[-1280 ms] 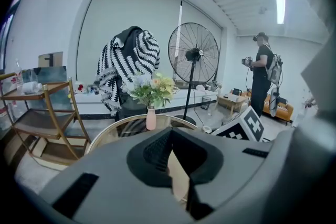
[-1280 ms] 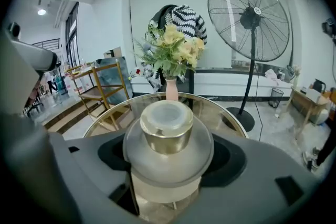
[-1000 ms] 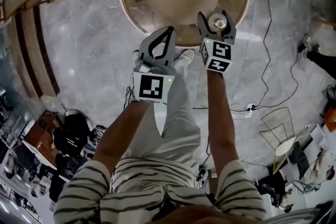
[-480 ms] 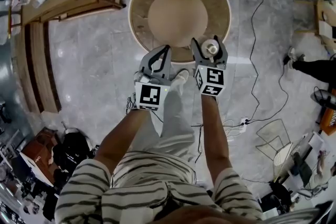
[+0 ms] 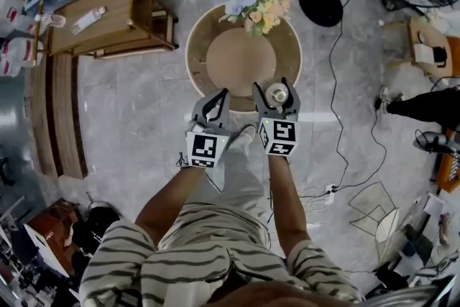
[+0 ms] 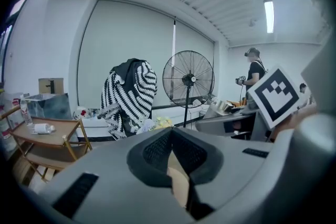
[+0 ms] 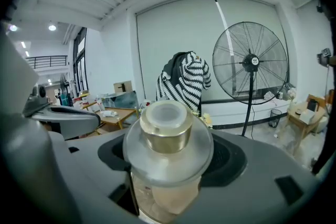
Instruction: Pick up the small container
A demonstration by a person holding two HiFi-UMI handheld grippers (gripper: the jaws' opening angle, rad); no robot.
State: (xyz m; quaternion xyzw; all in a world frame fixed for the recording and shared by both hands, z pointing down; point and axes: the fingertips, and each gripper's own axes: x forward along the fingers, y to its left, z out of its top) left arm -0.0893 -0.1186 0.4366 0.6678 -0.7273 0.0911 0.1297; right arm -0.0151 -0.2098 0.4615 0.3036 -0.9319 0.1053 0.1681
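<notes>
Holds the small container in the right gripper, jaws spread wide and pressed against either side of its clear body. Shows it upright in the right gripper view: frosted cap on top, gold collar beneath, then a broad clear shoulder and pale contents lower down between the jaws. Hangs in the air clear of the round tabletop, lying in the head view over that tabletop's near right rim. Carries nothing in the left gripper, just left of the right one and about level with it, jaws closed tip to tip around an empty loop. Finds flowers at the far edge of the tabletop and a wooden trolley off to the far left. Takes in, beyond the jaws, a standing fan to the right, with a black-and-white striped garment draped just left of it
</notes>
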